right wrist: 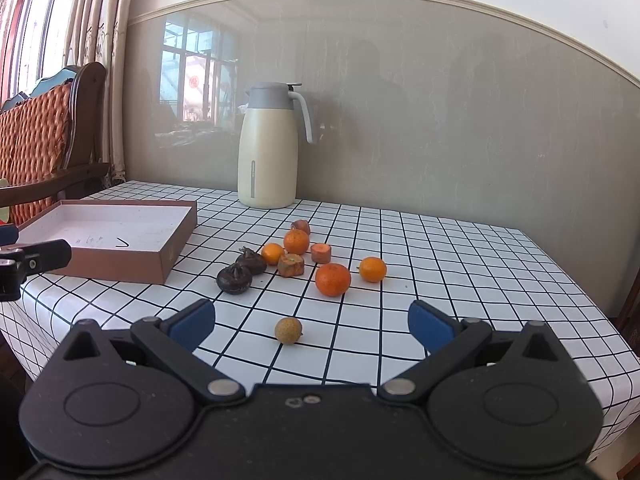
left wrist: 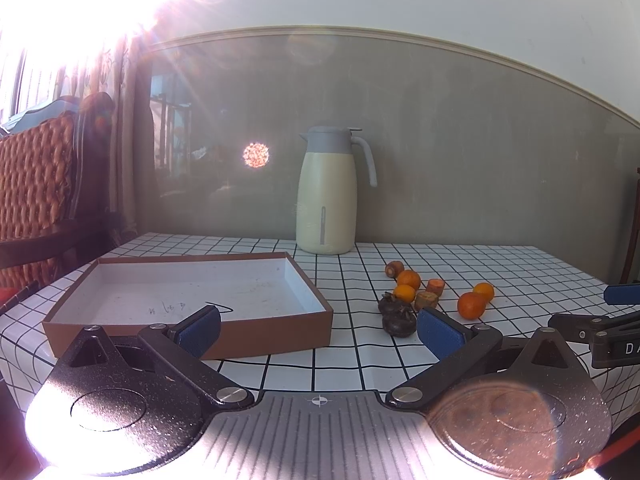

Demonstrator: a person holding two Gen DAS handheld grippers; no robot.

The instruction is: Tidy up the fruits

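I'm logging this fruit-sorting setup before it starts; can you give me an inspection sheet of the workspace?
Surface: table in a checked cloth, lying flat.
Job's things: four oranges, two dark fruits, three cut carrot pieces, one small yellowish fruit apart near the right gripper; cardboard box empty.
Clutter: cream thermos jug at the wall.
Grippers: left gripper open, holding nothing; right gripper open, holding nothing.
Cables: nothing seen.
Surroundings: cushioned wooden chair, curtains, glossy wall; strong sun glare in the left wrist view.
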